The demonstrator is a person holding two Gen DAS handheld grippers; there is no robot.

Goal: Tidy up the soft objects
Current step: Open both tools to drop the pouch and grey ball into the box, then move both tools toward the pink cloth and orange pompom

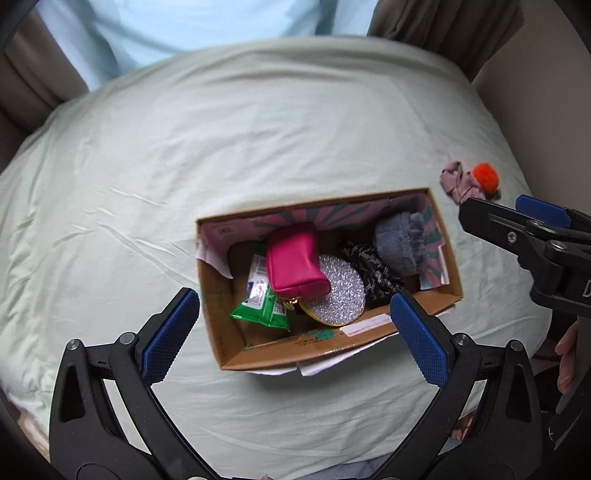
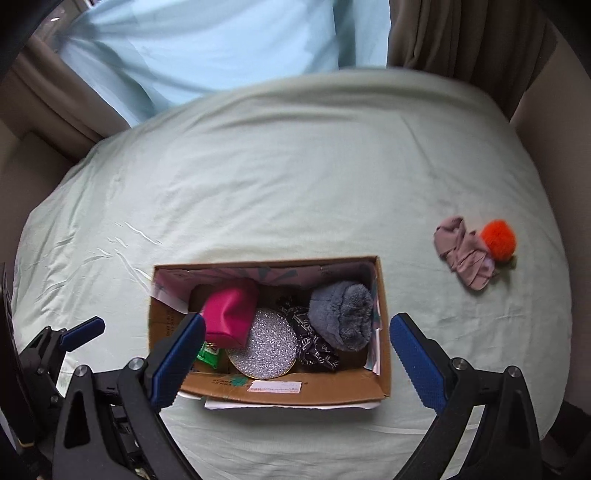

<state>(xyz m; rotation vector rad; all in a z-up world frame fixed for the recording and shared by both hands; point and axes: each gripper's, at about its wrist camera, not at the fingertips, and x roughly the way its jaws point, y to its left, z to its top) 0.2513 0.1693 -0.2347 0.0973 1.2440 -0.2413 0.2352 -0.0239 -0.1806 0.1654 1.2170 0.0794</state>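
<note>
An open cardboard box [image 1: 218,306] [image 2: 384,332] sits on the bed. Inside lie a pink pouch [image 1: 295,260] [image 2: 231,314], a silver glitter disc [image 1: 341,291] [image 2: 264,343], a grey fluffy item [image 1: 400,242] [image 2: 343,314], a dark patterned cloth [image 1: 369,266] [image 2: 314,343] and a green wipes pack [image 1: 262,304] [image 2: 210,352]. A mauve cloth [image 1: 460,181] [image 2: 463,253] and an orange pompom [image 1: 485,177] [image 2: 496,236] lie on the bed right of the box. My left gripper [image 1: 295,332] is open and empty above the box's near side. My right gripper [image 2: 295,363] is open and empty above the box.
The pale green bedsheet [image 1: 258,129] [image 2: 295,166] covers the bed. Brown curtains [image 1: 443,22] [image 2: 461,33] and a light blue sheer curtain [image 2: 203,40] hang behind it. The right gripper shows at the right edge of the left wrist view [image 1: 524,229].
</note>
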